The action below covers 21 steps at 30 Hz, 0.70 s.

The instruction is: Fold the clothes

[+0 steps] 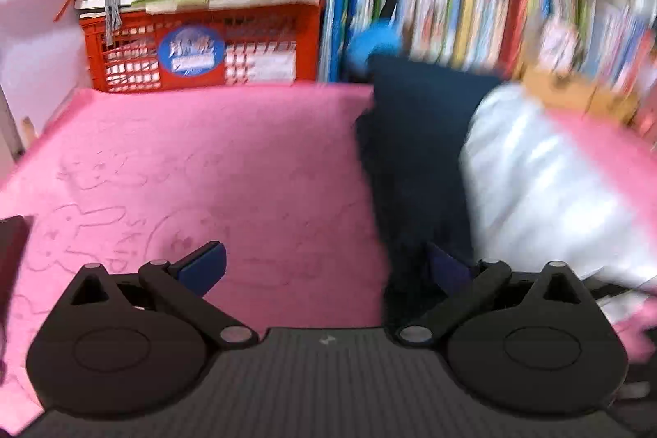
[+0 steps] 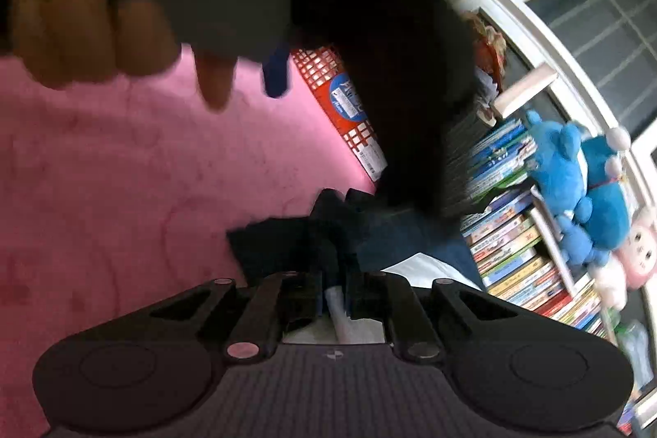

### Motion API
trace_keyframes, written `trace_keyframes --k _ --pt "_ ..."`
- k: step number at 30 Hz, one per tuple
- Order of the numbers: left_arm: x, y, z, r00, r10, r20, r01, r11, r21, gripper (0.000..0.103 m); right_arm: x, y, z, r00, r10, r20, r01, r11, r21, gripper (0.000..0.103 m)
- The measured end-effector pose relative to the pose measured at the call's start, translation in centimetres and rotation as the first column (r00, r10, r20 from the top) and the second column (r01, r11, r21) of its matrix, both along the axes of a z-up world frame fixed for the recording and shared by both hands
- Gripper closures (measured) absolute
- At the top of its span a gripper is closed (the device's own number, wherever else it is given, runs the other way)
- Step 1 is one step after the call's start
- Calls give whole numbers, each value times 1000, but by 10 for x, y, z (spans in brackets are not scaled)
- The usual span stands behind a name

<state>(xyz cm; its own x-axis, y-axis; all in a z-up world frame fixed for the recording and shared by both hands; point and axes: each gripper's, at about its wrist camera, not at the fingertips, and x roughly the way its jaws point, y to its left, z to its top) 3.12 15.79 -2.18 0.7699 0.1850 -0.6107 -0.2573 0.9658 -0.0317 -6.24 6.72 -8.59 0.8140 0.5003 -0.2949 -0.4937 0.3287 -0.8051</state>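
A dark navy garment (image 1: 414,167) hangs or lies at the right of the pink mat (image 1: 205,159), beside a white cloth bundle (image 1: 550,183). My left gripper (image 1: 326,265) is open and empty over the mat, its right finger close to the navy cloth. In the right wrist view my right gripper (image 2: 334,274) is shut on a fold of the navy garment (image 2: 328,228), which is lifted off the mat (image 2: 123,191). The other hand and the left gripper (image 2: 275,72) show blurred at the top, with dark cloth hanging next to them.
A red crate (image 1: 197,48) with stacked books on top stands behind the mat. A shelf of books (image 1: 492,11) and blue plush toys (image 2: 583,171) fill the right side. A window (image 2: 595,7) is further right.
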Motion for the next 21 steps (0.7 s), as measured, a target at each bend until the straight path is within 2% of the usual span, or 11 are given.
trace_keyframes --k 1,2,3,4,5,7,12,15,16,18,21 --pt "0 -1 -4 1000 -4 -2 4 1000 3 0 -1 -4 -1 1000 -2 14 2 1000 -13 78" --pt "-1 -3 -6 1000 -9 -1 9 1000 10 0 -2 -9 -1 999 -16 40 16 1000 -6 68" --pt "-3 -4 -9 1000 -13 0 13 1000 18 0 -2 -14 1 998 -31 54 30 1000 9 55" --pt "-3 -5 -10 1000 -15 -3 15 999 32 0 -3 -20 4 997 -46 69 44 999 23 48" --pt "-4 -7 -12 1000 -16 -5 16 999 46 0 -3 -25 7 995 -61 83 58 998 38 33" --pt "-5 -6 -13 1000 -14 -7 15 999 41 0 -1 -38 13 991 -93 95 87 994 64 19" --pt "-10 -3 -16 1000 -9 -13 9 1000 12 0 13 -75 17 975 -216 62 210 974 89 15" --pt "-11 -9 -17 1000 -11 -27 12 999 41 0 45 -104 15 914 -399 69 390 914 111 15" --pt "-11 -12 -17 999 -33 -30 35 998 45 0 57 -122 15 904 -426 40 419 899 125 13" --pt "-12 -19 -18 997 -69 -33 71 996 62 0 69 -139 16 893 -449 4 444 884 142 12" --pt "-13 -27 -18 998 -58 -30 60 994 96 0 73 -147 16 893 -450 -27 448 880 155 7"
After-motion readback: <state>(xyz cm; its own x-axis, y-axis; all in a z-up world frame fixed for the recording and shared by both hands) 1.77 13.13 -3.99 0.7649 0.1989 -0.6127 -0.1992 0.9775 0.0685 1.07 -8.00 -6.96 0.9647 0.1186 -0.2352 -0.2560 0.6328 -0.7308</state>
